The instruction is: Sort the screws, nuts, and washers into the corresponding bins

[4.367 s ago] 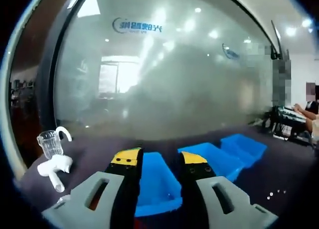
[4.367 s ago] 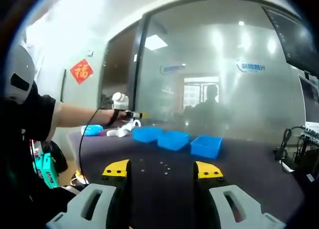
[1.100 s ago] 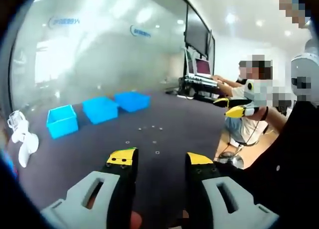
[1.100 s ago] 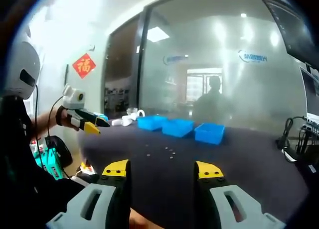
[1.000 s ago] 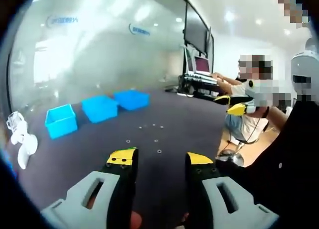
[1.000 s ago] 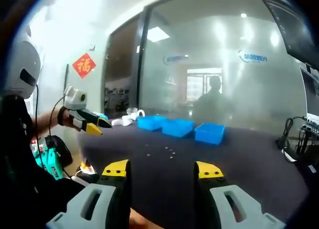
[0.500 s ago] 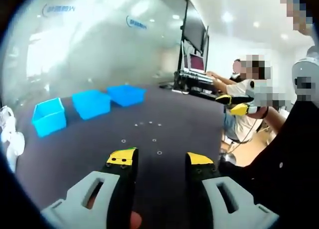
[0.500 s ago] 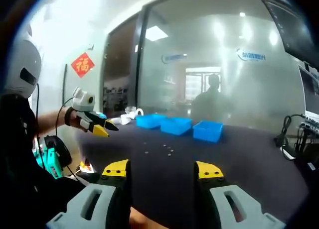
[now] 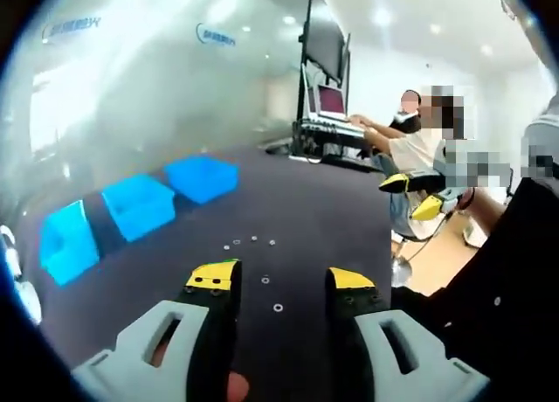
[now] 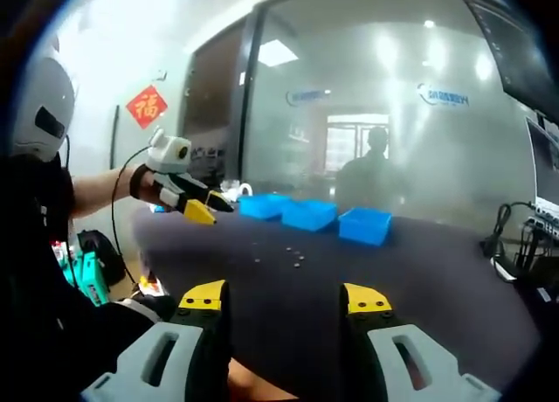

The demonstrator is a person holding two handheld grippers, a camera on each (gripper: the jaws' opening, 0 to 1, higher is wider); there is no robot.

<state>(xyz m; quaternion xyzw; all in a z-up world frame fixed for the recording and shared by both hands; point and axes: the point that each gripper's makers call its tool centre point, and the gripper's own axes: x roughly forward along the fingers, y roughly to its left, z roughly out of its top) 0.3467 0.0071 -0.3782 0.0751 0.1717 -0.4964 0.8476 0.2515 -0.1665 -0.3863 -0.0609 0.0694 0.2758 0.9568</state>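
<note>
In the left gripper view, three bins (image 9: 138, 205) stood in a row on the table (image 9: 314, 210), well beyond and to the left of a loose scatter of small hardware (image 9: 253, 241). Two more pieces lay nearer, between the scatter and the left gripper (image 9: 277, 284). The right gripper (image 9: 417, 196) hung off the table's right edge, in front of two seated persons at a desk with monitors (image 9: 327, 96) behind the table.

In the right gripper view, the bins (image 10: 307, 215) lay behind the hardware (image 10: 293, 257), a glass wall (image 10: 384, 114) behind them. The left gripper (image 10: 210, 211) hung over the table's left edge.
</note>
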